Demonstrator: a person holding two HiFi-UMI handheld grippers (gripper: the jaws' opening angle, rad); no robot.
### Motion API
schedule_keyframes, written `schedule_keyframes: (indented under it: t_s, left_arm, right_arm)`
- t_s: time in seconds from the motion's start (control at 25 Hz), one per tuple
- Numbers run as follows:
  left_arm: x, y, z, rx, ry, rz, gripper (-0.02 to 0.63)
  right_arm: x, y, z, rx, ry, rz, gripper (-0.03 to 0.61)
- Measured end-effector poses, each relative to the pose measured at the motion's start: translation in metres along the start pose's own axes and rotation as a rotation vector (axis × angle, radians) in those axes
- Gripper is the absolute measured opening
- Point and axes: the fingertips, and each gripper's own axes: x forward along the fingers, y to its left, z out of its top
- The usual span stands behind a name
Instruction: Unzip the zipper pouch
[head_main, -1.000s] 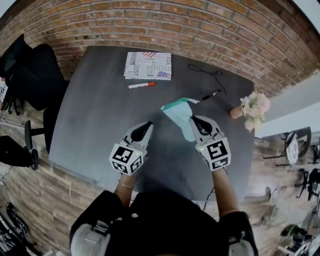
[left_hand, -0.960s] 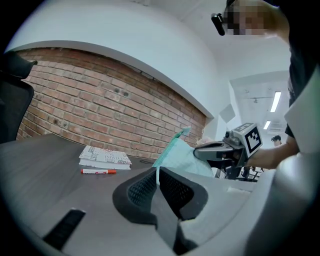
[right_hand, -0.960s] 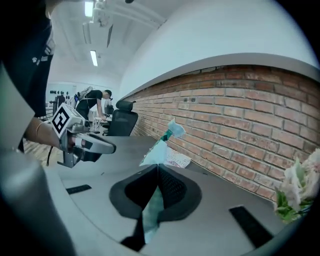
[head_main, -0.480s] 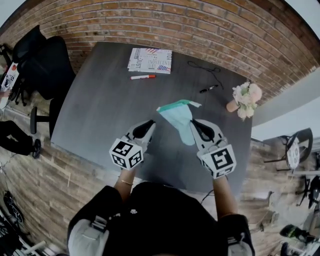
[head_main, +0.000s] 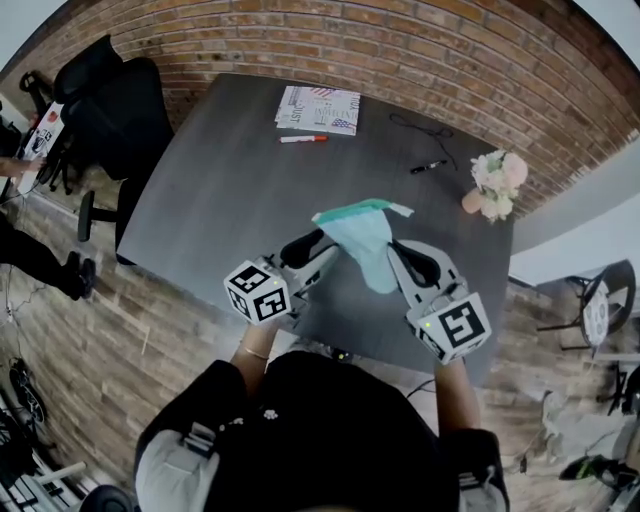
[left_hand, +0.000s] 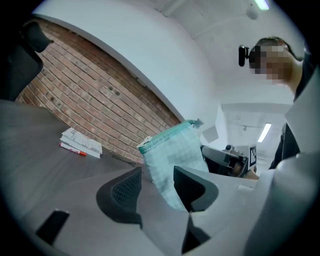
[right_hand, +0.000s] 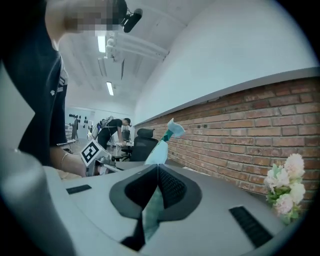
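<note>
1. The teal zipper pouch hangs in the air over the near half of the dark table. Its zipped edge is uppermost. No view shows whether the zip is parted or what is inside.
2. The right gripper is clenched on the pouch's lower edge, at the pouch's 4 o'clock. Its own view shows teal cloth pinched between jaws that have met.
3. The left gripper, at the pouch's 9 o'clock, is released. Its jaws have just been opening and stand apart. The pouch shows in the gap between them, with neither pad pressing it.
4. A small pot of pale flowers stands at the pouch's 2 o'clock, near the table's far right corner.
5. Only the head view shows the black pen at 1 o'clock and the black cord beyond it.
6. The left gripper view shows the booklet and the red marker at its 9 o'clock, under the brick wall.
7. The right gripper view alone shows an office chair and a person bent over behind it, at 10 o'clock.
</note>
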Motion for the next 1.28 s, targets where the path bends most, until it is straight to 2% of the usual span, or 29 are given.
schedule_keyframes:
  t_s: [0.16, 0.28, 0.4, 0.48, 0.56, 0.68, 0.84, 0.96, 1.12, 1.28]
  left_arm:
    - [-0.009, -0.025, 0.016, -0.041, -0.111, -0.076, 0.204]
    - [-0.016, -0.040, 0.025, -0.003, -0.173, -0.083, 0.209]
    - [-0.022, -0.052, 0.024, 0.039, -0.174, -0.073, 0.197]
    - [-0.028, -0.059, 0.023, 0.073, -0.168, -0.055, 0.156]
    - [-0.036, -0.064, 0.025, 0.102, -0.178, -0.032, 0.054]
    - [-0.045, -0.074, 0.028, 0.145, -0.182, -0.009, 0.014]
    - [-0.051, -0.083, 0.029, 0.275, -0.123, 0.032, 0.009]
    - [-0.049, -0.082, 0.031, 0.380, -0.068, 0.061, 0.009]
    - [-0.048, -0.071, 0.031, 0.465, 0.002, 0.099, 0.008]
    - [-0.052, -0.054, 0.027, 0.557, 0.100, 0.151, 0.008]
  right_arm:
    - [-0.013, 0.017, 0.006, -0.017, -0.055, 0.055, 0.005]
    - [-0.023, 0.023, -0.001, -0.013, -0.041, 0.051, 0.005]
    - [-0.034, 0.026, -0.009, -0.005, -0.029, 0.041, 0.005]
    - [-0.040, 0.030, -0.015, -0.005, -0.016, 0.038, 0.005]
    - [-0.045, 0.033, -0.024, -0.003, -0.003, 0.033, 0.005]
    - [-0.047, 0.042, -0.034, -0.012, 0.003, 0.030, 0.006]
    - [-0.049, 0.049, -0.054, 0.012, 0.081, -0.031, 0.019]
    - [-0.045, 0.043, -0.065, 0.043, 0.052, -0.069, 0.041]
    - [-0.043, 0.034, -0.081, 0.134, 0.081, -0.163, 0.043]
    - [-0.033, 0.033, -0.074, 0.179, 0.060, -0.209, 0.050]
